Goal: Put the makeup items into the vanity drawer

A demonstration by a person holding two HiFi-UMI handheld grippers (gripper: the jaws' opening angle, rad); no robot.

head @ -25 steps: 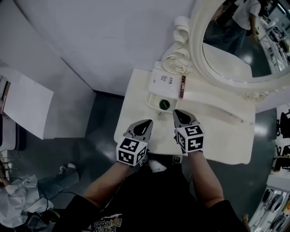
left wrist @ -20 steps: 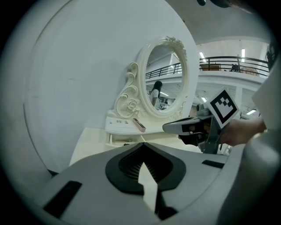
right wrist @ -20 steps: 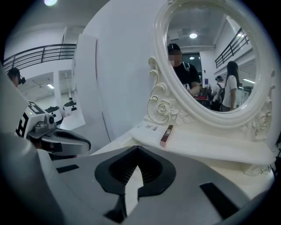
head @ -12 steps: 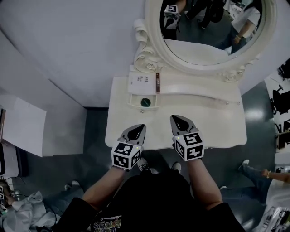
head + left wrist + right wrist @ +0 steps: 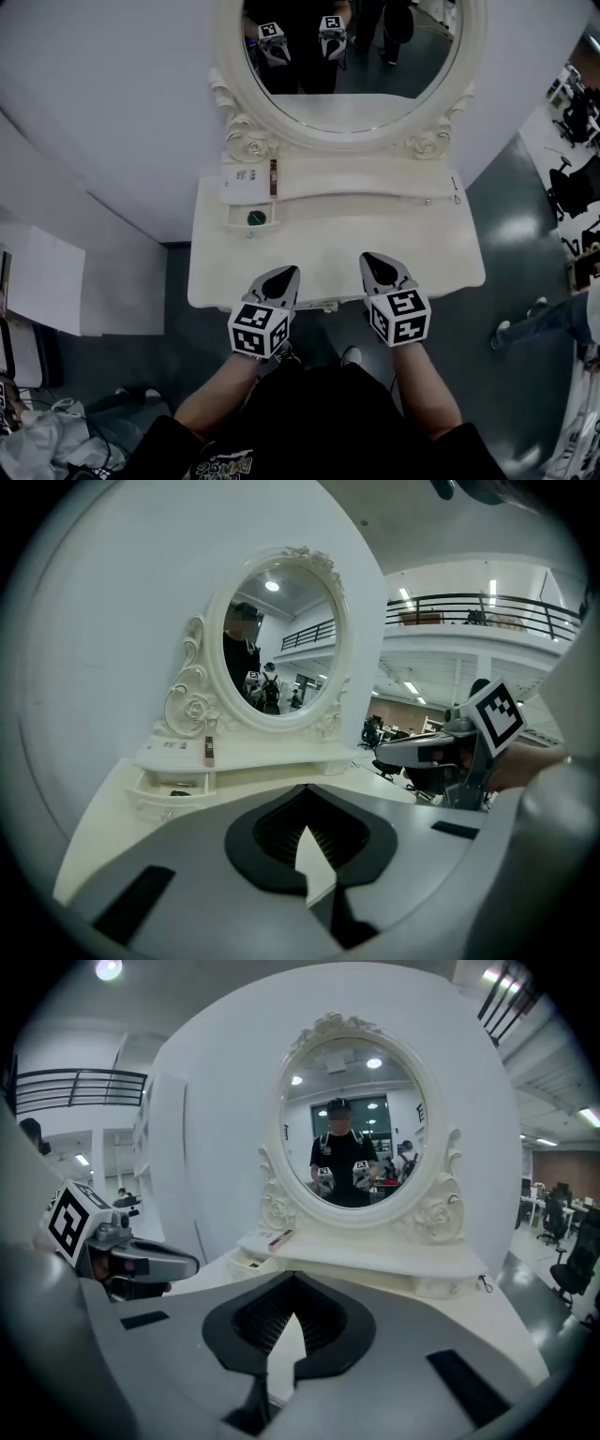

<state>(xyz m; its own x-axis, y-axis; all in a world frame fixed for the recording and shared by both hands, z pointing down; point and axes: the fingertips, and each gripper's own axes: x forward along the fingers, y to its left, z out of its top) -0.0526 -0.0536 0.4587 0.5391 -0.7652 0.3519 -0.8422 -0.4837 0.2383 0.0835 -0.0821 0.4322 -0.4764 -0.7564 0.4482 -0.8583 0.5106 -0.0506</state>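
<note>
Left gripper (image 5: 282,275) and right gripper (image 5: 375,260) clenched, empty, near the vanity's (image 5: 431,248) front edge.
One small drawer (image 5: 246,228) is open (one dark green round item (image 5: 256,217) inside); one slim brown stick (image 5: 273,177) lies on the shelf (image 5: 366,176) above.

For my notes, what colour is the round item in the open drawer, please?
Dark green; the round item shows best in the head view.

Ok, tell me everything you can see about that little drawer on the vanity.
The drawer is small and cream-white like the vanity, with a tiny knob in front. It sits pulled open under the left end of the raised shelf, above the tabletop. A dark green round item lies inside.
</note>
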